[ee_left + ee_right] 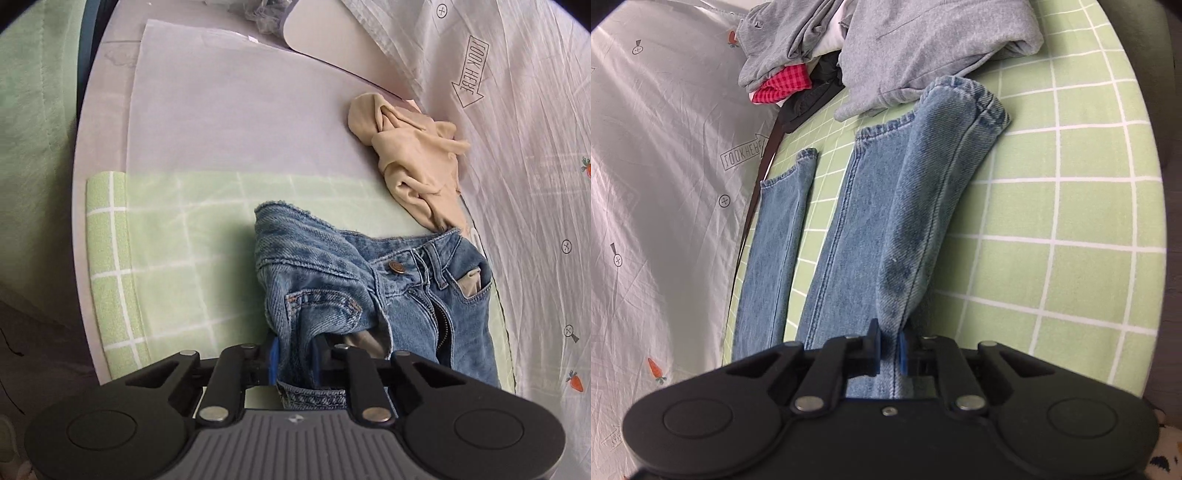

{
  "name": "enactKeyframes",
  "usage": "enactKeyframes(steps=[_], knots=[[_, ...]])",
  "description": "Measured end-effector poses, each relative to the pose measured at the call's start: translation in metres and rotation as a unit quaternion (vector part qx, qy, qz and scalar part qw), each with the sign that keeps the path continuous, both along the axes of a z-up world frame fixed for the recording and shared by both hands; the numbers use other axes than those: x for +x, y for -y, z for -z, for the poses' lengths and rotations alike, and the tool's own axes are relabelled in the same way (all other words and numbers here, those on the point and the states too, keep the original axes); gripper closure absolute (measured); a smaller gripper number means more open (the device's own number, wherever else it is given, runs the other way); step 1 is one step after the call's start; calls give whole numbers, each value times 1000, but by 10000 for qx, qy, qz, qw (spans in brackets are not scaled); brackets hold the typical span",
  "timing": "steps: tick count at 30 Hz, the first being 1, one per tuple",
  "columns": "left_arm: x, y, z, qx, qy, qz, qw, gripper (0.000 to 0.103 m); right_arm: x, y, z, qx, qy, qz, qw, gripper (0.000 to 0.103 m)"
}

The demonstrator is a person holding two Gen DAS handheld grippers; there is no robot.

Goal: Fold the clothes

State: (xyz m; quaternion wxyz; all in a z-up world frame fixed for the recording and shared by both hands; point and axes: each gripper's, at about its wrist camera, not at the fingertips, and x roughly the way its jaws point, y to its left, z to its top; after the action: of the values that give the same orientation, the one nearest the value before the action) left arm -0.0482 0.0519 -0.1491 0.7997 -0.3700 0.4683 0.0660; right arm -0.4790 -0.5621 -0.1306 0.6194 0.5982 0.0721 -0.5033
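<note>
We see both tongs gripping one pair of blue jeans [332, 288] spread on the counter [1071, 214], which wears a green checked cloth. The left tongs [293, 363] point forward and slightly down along the counter, their blue-padded fingers [273, 360] clamped on a bunched fold of denim at the waist end, just beside a back pocket. The waistband, its metal button [396, 266] and the open zip lie to the right of that grip, close to the counter's right edge as this camera sees it. A crumpled beige garment [410, 155] rests past the jeans, touching the waistband near that same edge.

The right tongs [888, 349] sit low and level over the legs, fingers closed on a raised ridge of one trouser leg. That leg runs away toward its hem near the far side of the counter, where a heap of grey clothes [905, 48] and a red checked piece [783, 85] lie. The other leg lies flat along the counter's left edge, beside a pale printed sheet [665, 166].
</note>
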Motion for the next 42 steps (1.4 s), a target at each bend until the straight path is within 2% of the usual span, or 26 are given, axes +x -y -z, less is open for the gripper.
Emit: enactKeyframes(steps=[4, 6, 11, 15, 17, 20, 23, 28, 30, 33, 38, 41, 42], knots=[[-6, 0, -23, 344, 238, 104, 9991, 85, -20, -9, -10, -111, 142, 153, 9997, 98], [-13, -6, -34, 352, 283, 33, 9990, 86, -32, -16, -16, -129, 341, 250, 9990, 98], [-32, -19, -55, 616, 385, -119, 9973, 86, -41, -29, -41, -428, 512, 69, 9977, 99], [-31, -22, -52, 493, 270, -262, 9981, 86, -34, -27, -30, -309, 307, -34, 9990, 99], [-30, -21, -58, 421, 356, -278, 9981, 86, -33, -24, -32, -353, 515, 49, 9980, 99], [-20, -13, -75, 113, 527, -337, 9980, 86, -29, -15, -39, -468, 916, 170, 9946, 99], [-8, 2, -97, -37, 794, -277, 9964, 87, -11, 4, -65, -873, 1085, -22, 9903, 99], [0, 16, -94, 41, 689, -327, 9971, 86, 17, 26, -101, -1552, 1164, -300, 9805, 99], [3, 21, -93, 72, 646, -347, 9973, 87, 24, 31, -95, -1475, 1143, -280, 9820, 99], [-3, 20, -80, 141, 376, -498, 9980, 87, 30, 33, -84, -1278, 1068, -189, 9858, 99], [18, 32, -81, 19, 260, -614, 9978, 87, 52, 56, -76, -1129, 855, -256, 9896, 99], [51, 65, -90, 339, 369, -389, 9980, 87, 83, 84, -81, -1218, 725, -472, 9888, 99], [65, 75, -89, 267, 397, -408, 9980, 87, 99, 97, -84, -1274, 711, -570, 9877, 99]])
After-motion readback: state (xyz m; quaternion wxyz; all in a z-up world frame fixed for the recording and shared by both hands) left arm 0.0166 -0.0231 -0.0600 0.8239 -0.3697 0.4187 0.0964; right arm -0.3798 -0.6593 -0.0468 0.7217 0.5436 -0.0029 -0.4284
